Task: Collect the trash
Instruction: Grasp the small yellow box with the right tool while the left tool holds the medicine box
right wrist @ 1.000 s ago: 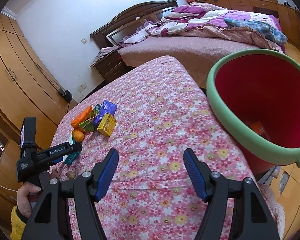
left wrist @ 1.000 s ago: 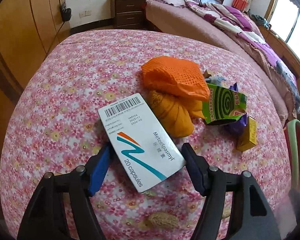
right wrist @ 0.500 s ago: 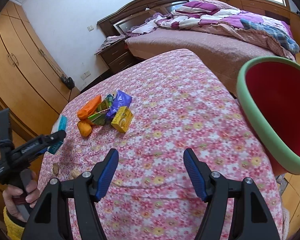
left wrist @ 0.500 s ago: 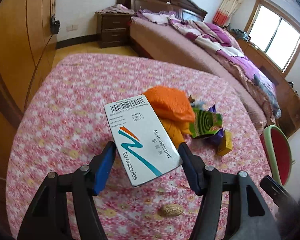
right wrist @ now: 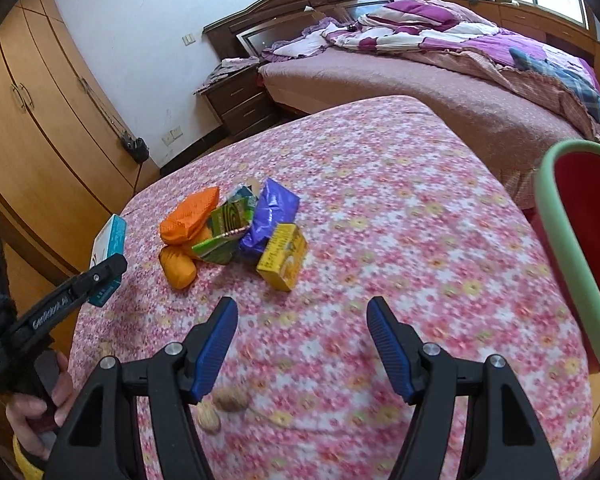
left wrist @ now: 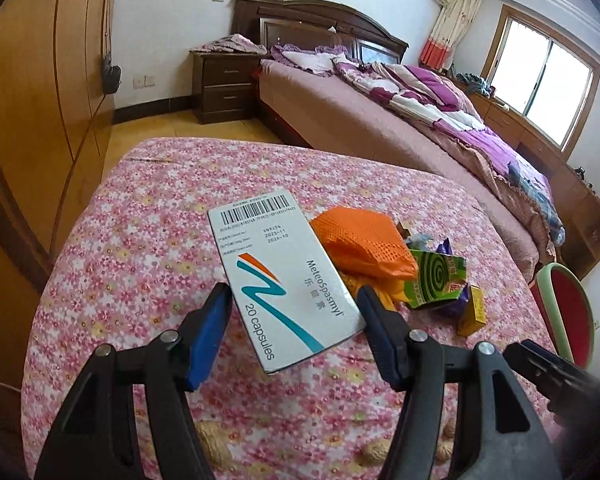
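A: What can't we make out? From the right wrist view the white-and-teal cardboard medicine box (right wrist: 109, 240) shows only its teal edge, its lower end hidden behind the left gripper (right wrist: 100, 276). The red plastic bin with the pale green rim (right wrist: 572, 248) is cut off at the frame's right edge, and the peanut shells (right wrist: 220, 408) sit half behind our right gripper (right wrist: 298, 346).

B: And against a second ago? We see the box, then low over the cloth, now raised above the pink floral-clothed worktop (left wrist: 148, 248), with more of the bedroom behind it. The bin has slid from filling the right view to its margin.

A: The left gripper (left wrist: 294, 330) is clamped on the box across its short sides; the long axis runs away from the camera, barcode end farthest, tilted left.

B: Our right gripper stands empty with its jaws spread, near the yellow carton (right wrist: 282, 256) and the orange mesh bag (right wrist: 190, 216).
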Available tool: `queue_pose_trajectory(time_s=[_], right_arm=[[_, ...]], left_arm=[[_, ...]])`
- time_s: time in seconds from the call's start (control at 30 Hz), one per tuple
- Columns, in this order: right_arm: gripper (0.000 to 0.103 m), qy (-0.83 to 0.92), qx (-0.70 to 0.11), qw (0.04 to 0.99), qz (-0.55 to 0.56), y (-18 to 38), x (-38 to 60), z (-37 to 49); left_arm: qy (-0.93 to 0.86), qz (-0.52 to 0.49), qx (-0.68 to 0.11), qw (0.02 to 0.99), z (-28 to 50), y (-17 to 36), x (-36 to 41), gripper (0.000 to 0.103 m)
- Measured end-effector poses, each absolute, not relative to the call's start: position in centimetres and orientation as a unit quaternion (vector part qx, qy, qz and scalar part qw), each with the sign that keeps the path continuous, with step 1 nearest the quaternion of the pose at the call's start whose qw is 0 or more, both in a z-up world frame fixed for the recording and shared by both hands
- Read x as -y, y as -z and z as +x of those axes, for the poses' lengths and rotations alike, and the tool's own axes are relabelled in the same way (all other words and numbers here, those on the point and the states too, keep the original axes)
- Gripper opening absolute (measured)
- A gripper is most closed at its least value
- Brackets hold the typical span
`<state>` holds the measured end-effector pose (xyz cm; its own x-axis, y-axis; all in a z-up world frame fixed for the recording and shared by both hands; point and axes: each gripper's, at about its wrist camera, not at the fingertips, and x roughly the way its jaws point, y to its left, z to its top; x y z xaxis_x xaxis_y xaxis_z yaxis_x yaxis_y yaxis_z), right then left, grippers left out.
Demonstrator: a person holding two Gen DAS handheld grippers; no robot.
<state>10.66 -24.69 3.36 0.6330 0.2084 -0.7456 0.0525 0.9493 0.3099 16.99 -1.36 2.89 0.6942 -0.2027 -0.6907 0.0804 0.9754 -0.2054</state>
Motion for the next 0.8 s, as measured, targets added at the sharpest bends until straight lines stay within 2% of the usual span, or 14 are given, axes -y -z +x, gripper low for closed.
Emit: queue_pose_trajectory(time_s=[0.1, 0.27, 0.57, 0.8], right_arm=[[0.069, -0.047, -0.431, 0.89, 0.143, -3.0, 23.9, 11.9], [0.056, -0.048, -0.441, 0.887, 0.129, -2.0, 23.1, 13.9], [0.019, -0.041, -0.441, 0.885, 0.141, -0.9, 24.2, 15.0], [0.018, -0.055, -0.42, 0.887, 0.18, -0.9, 25.9, 13.9]], left_arm=[[0.08, -0.079, -0.378, 0.919, 17.2, -2.5, 1.6, 0.065], [0.082, -0.091, -0.379, 0.917, 17.7, -1.7, 1.4, 0.065], [0.104, -0.13, -0.378, 0.911, 18.2, -1.2, 0.9, 0.065], [0.107, -0.124, -0.381, 0.91, 18.1, -1.2, 1.7, 0.065]])
